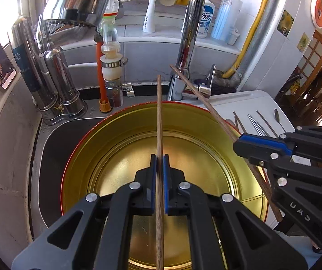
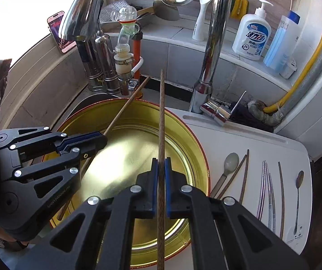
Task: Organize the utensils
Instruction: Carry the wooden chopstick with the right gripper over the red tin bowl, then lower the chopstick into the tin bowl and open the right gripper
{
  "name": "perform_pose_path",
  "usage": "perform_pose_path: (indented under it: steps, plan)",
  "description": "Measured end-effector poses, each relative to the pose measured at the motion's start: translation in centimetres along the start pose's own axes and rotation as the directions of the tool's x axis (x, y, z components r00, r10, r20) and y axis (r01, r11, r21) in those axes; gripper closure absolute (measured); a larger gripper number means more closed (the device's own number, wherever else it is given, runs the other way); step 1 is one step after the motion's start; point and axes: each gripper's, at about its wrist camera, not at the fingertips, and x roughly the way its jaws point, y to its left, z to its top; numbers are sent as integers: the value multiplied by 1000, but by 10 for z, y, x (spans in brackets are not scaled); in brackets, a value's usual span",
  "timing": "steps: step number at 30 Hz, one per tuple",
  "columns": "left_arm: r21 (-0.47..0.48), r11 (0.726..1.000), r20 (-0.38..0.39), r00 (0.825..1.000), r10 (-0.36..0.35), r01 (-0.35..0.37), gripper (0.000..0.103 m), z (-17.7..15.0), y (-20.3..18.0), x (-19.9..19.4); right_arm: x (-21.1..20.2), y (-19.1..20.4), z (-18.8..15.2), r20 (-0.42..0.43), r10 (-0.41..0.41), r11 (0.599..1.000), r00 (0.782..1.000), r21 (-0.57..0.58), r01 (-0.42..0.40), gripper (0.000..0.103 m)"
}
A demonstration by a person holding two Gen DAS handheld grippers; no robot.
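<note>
A round gold tin (image 1: 79,157) with a red rim stands in the sink; it also shows in the right wrist view (image 2: 183,139). My left gripper (image 1: 160,159) is shut on a wooden chopstick (image 1: 159,112) held above the tin; it also shows in the right wrist view (image 2: 103,138), its chopstick (image 2: 127,105) slanting over the rim. My right gripper (image 2: 161,163) is shut on a second wooden chopstick (image 2: 161,117) above the tin; it also shows in the left wrist view (image 1: 236,145), with its chopstick (image 1: 206,104).
A white board (image 2: 291,148) to the right of the tin carries a grey spoon (image 2: 229,163), wooden chopsticks (image 2: 244,175), metal chopsticks (image 2: 265,186) and a small metal spoon (image 2: 298,193). A chrome tap (image 2: 212,45) rises behind the tin. Soap bottle (image 2: 252,36) stands on the ledge.
</note>
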Motion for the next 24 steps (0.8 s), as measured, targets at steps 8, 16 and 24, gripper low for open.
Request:
perform_pose_path:
  steps: [8,16,24]
  plan:
    - [59,998,-178,984,-20,30,98,5,-3,19,14,8,13,-120,78,994,990,-64,-86,97]
    - [94,995,-248,969,9,14,98,5,3,27,39,9,22,-240,99,989,966,-87,-123,97]
    - [99,995,-229,973,26,-3,97,2,4,19,36,18,19,-252,76,980,965,-159,-118,97]
